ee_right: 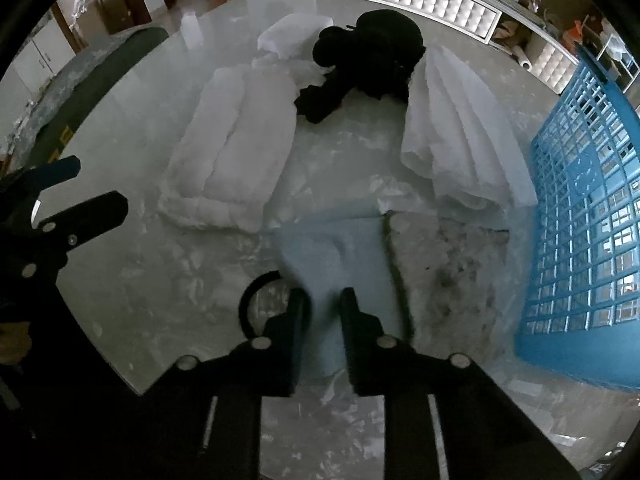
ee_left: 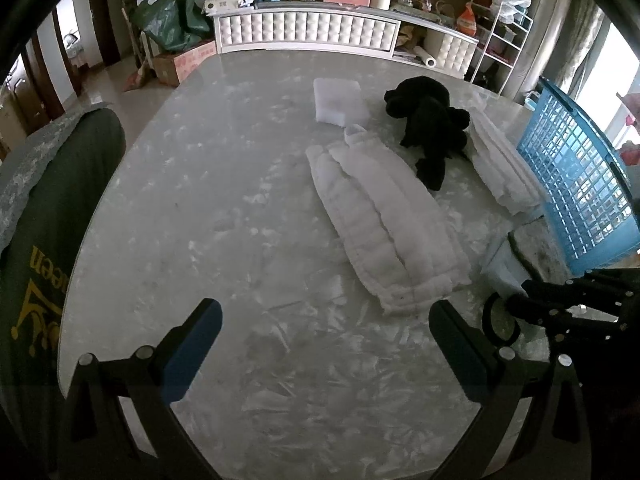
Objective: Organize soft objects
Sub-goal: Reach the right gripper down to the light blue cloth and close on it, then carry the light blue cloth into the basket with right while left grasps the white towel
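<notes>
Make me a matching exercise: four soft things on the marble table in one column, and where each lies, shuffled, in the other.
Things:
1. black plush toy
2. pale blue folded cloth
3. grey speckled fuzzy mat
4. white quilted pad

Places:
A. between the right gripper fingers
B. left side, apart from the basket
C. against the blue lattice plastic basket
D. far end, between white pieces

Pairs: 1-D, 2-A, 3-C, 4-B

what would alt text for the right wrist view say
The right tongs close on a pale blue cloth on a marble table, beside a grey mottled pad. Beyond lie white folded quilts, a black plush toy and a blue basket.
</notes>
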A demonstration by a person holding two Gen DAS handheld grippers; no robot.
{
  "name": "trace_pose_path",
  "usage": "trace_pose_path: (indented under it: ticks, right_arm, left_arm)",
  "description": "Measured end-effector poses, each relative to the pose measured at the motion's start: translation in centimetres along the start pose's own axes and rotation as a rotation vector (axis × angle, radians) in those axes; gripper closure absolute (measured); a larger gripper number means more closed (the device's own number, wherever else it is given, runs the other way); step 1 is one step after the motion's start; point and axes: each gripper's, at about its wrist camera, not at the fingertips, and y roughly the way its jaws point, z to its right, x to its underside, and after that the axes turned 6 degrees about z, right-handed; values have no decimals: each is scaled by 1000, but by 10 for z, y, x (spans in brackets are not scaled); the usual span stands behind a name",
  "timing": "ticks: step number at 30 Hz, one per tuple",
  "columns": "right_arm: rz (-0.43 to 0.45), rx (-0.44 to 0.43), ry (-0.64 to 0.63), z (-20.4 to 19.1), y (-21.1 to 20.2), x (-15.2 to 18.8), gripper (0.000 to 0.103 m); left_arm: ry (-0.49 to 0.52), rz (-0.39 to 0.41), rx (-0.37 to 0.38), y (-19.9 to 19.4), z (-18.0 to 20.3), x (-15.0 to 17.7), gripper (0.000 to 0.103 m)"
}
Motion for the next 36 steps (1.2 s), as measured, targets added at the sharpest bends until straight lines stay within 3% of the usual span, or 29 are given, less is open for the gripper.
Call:
trace_pose_path:
  ticks: [6, 9, 20, 21, 25, 30, 31, 34, 36]
  right_arm:
    - [46, -60, 48, 12, -19, -2, 88]
    - [63, -70, 62, 20, -28, 0, 95]
    - [36, -73, 17, -7, -20, 7, 94]
    - [35, -73, 17, -7, -18, 5, 92]
    - [29, -65, 15, -8, -15, 5, 62]
    - [12, -52, 26, -5, -8, 4, 61]
    - [7, -58, 29, -5, -6, 4, 62]
    - [0, -78, 47, -3, -3, 5, 90]
    - [9, -83, 54, -1, -4, 6, 90]
  left_arm:
    - [9, 8, 10, -4, 2, -6, 0]
    - [14, 12, 14, -6, 5, -9, 0]
    - [32, 15, 9, -8, 12, -12, 0]
    - [32, 14, 9, -8, 12, -12, 0]
    - [32, 10, 5, -7, 10, -11, 0]
    - [30, 6, 6, -7, 9, -10, 0]
    - [31, 6, 6, -7, 9, -9, 0]
    - [30, 6, 5, -6, 8, -10, 0]
    - [31, 4, 4, -5, 7, -10, 0]
